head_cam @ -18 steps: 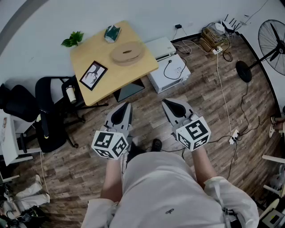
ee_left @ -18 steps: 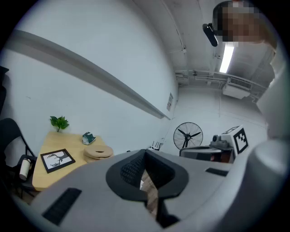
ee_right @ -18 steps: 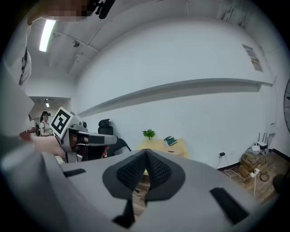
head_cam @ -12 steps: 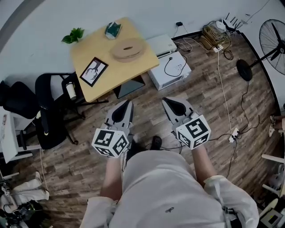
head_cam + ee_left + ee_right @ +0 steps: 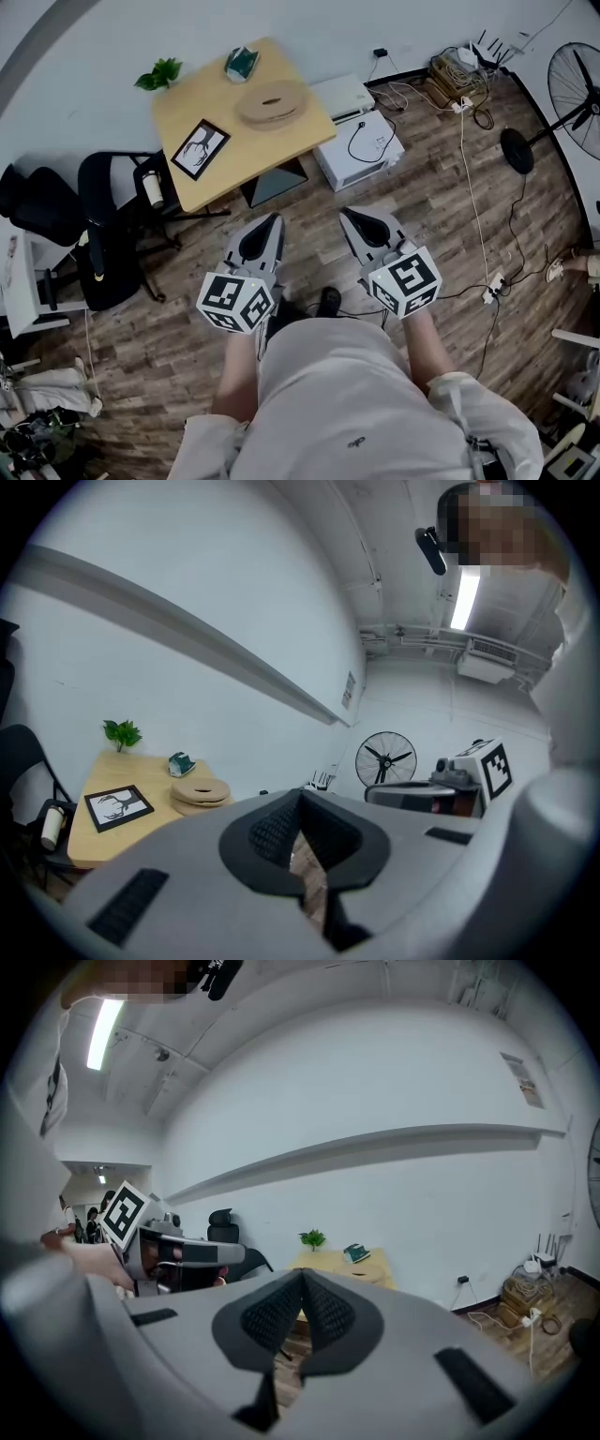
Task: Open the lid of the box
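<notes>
A round, flat wooden box (image 5: 270,103) with its lid on lies on a light wooden table (image 5: 225,173) at the far side of the room. It also shows small in the left gripper view, box (image 5: 200,792), and on the table (image 5: 330,1262) in the right gripper view. My left gripper (image 5: 272,218) and right gripper (image 5: 345,214) are held side by side in front of my body, well short of the table. Both have their jaws pressed together with nothing between them, as seen up close on the left gripper (image 5: 300,795) and the right gripper (image 5: 302,1275).
On the table also lie a framed deer picture (image 5: 201,150), a green pouch (image 5: 240,64) and a small plant (image 5: 159,75). A black chair (image 5: 108,234) stands left of it, white cases (image 5: 361,145) right of it. Cables and a floor fan (image 5: 572,84) lie at the right.
Hardly anything differs: the head view has drifted slightly, so the table sits a touch further right. Both grippers keep their place and stay shut.
</notes>
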`<state>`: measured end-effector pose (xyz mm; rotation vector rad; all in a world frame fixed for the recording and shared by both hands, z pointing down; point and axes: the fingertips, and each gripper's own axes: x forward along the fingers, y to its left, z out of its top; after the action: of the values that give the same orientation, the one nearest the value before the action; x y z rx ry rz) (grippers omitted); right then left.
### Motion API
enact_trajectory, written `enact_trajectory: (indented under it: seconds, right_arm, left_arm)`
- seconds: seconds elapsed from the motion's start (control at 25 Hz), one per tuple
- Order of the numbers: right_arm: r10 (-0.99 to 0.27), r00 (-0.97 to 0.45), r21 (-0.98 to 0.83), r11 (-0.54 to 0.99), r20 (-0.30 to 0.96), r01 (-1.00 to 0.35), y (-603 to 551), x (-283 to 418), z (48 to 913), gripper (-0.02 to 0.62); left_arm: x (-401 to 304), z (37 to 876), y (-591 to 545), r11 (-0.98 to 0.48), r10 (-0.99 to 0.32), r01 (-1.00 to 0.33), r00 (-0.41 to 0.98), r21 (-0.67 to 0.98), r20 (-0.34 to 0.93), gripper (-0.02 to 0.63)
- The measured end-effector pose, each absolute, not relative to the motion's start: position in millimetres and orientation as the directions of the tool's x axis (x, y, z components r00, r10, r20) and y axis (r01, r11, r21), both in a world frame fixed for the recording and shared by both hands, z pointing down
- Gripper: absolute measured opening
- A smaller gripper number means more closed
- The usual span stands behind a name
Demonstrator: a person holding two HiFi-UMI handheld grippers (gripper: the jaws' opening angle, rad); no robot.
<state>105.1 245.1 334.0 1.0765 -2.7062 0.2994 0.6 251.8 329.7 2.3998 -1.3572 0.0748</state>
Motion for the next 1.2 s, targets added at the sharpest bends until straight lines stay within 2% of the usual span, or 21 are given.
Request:
enact_trajectory:
  seconds: [0.52,1.2]
  right_arm:
    - [-0.626,-0.726,-0.128,0.725,0.285,-0.676,258,117,346,-0.002]
    - [-0.636,-0.707,-0.123,0.71,0.311,-0.693,219,78,347,0.018]
  left_arm:
    - [16,341,274,-0.459,-0.81,-0.844,0.526,0.276,0.261,0.006]
    - [-35,342,235,-0.462,-0.812,-0.847,0.524,0.263,0.259,0.008]
